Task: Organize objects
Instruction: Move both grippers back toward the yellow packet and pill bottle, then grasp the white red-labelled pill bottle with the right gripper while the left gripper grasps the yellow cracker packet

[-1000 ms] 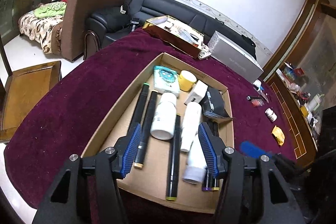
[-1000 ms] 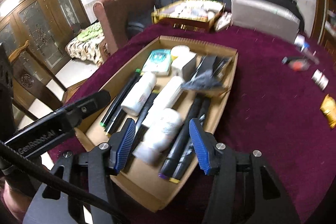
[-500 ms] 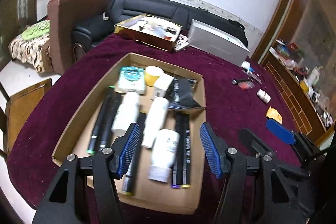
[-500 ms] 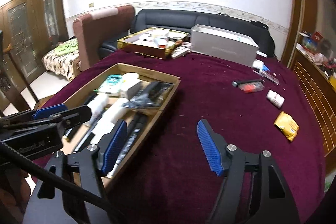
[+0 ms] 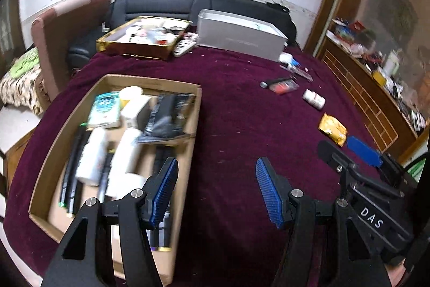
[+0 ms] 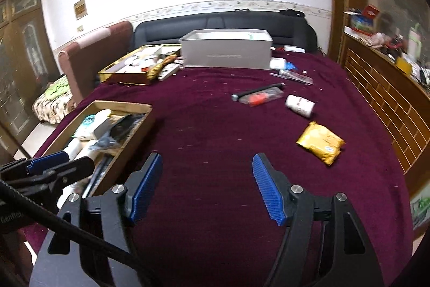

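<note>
A cardboard tray on the maroon tablecloth holds markers, white bottles, a black pouch and a teal packet. Loose on the cloth to the right lie a yellow snack packet, a small white bottle and a black pen with a red-and-clear wrapper. My left gripper is open and empty above the tray's right edge. My right gripper is open and empty over bare cloth, left of the yellow packet.
A grey box and a gold tray of clutter stand at the table's far side, with a black sofa behind. A wooden cabinet runs along the right. Small packets lie near the grey box.
Both grippers have swung right, away from over the tray, toward the cloth with the loose items. Both have stayed open and empty.
</note>
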`<state>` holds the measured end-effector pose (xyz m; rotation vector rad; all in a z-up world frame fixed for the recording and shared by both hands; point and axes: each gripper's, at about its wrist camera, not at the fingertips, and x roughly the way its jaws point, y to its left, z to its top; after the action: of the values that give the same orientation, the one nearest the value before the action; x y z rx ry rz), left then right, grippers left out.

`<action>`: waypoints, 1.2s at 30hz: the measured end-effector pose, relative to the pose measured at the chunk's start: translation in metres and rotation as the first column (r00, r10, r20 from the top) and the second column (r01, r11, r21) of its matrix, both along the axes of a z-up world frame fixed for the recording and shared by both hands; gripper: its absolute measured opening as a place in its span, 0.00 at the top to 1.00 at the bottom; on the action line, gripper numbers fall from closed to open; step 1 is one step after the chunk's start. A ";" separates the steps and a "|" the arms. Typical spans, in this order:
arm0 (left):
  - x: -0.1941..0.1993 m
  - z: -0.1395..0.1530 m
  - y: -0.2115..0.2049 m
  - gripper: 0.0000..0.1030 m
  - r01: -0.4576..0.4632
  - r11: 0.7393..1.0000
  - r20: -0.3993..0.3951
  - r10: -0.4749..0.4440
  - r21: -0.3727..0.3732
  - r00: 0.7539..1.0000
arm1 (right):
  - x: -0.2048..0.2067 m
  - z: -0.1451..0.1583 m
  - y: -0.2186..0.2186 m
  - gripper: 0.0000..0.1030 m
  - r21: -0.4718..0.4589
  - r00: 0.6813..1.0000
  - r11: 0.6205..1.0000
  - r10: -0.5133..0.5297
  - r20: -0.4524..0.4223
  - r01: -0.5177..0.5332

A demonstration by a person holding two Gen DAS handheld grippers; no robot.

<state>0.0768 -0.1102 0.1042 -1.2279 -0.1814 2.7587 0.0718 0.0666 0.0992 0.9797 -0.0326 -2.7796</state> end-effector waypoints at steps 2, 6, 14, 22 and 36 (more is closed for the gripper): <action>-0.006 -0.002 0.017 0.47 0.032 0.999 0.009 -0.032 -0.014 0.999 | -0.004 0.000 0.013 0.33 -0.002 1.000 1.000 -0.019 0.003 0.019; -0.018 -0.011 0.045 0.47 0.089 0.995 0.039 -0.088 -0.034 0.995 | -0.011 0.000 0.033 0.31 0.007 0.999 0.999 -0.054 0.002 0.054; -0.039 -0.033 0.075 0.47 0.145 0.987 0.076 -0.140 -0.071 0.987 | -0.029 -0.004 0.054 0.31 0.042 0.995 0.994 -0.100 0.021 0.099; -0.063 -0.061 0.087 0.48 0.165 0.983 0.107 -0.155 -0.084 0.982 | -0.064 -0.006 0.076 0.31 0.012 0.991 0.995 -0.104 0.086 0.103; -0.064 -0.089 0.095 0.29 0.223 0.973 0.133 -0.214 -0.061 0.968 | -0.198 -0.035 0.183 0.31 -0.286 0.952 0.934 -0.133 0.275 0.213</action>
<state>0.0129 -0.0151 0.0151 -1.3518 0.0467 2.5230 -0.1264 0.2499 0.0642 1.2857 -0.6067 -2.6612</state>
